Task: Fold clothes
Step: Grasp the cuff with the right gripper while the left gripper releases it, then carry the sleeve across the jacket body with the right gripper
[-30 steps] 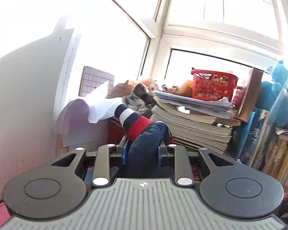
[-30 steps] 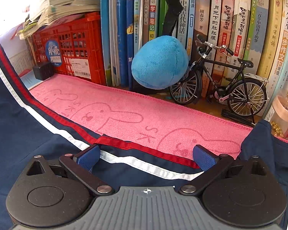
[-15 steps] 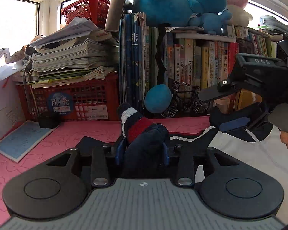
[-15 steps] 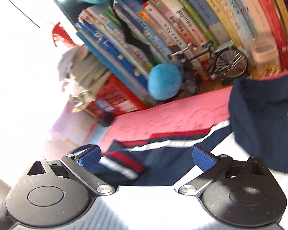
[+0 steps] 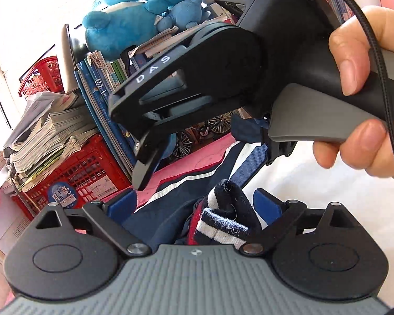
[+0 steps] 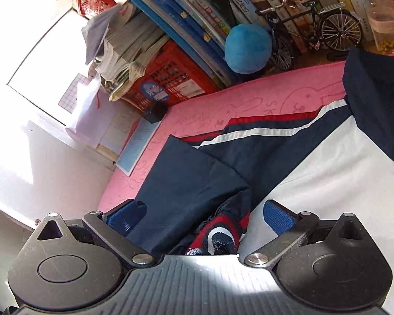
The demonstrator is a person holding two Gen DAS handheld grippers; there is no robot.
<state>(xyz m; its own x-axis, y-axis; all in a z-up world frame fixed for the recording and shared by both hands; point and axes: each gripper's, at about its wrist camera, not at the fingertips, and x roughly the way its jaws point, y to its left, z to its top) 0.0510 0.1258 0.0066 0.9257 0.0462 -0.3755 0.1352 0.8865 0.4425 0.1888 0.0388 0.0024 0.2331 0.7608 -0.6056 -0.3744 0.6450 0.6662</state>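
Though the right hand-held gripper (image 5: 197,155) blocks the left view from 12 o'clock, its jaws gape empty; the left hand-held gripper (image 5: 195,204), earlier clamping the striped cuff (image 5: 223,223), is opening around it.

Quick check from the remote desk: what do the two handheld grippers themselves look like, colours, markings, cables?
Both match: the left gripper and right gripper have ribbed grey bodies, black round-ended linkage arms with silver pivots, and blue textured pads. The right one's side reads "DAS" in white, with a grey handle and black braided cable.

Pink mat (image 6: 249,97) under navy jacket (image 6: 191,183)
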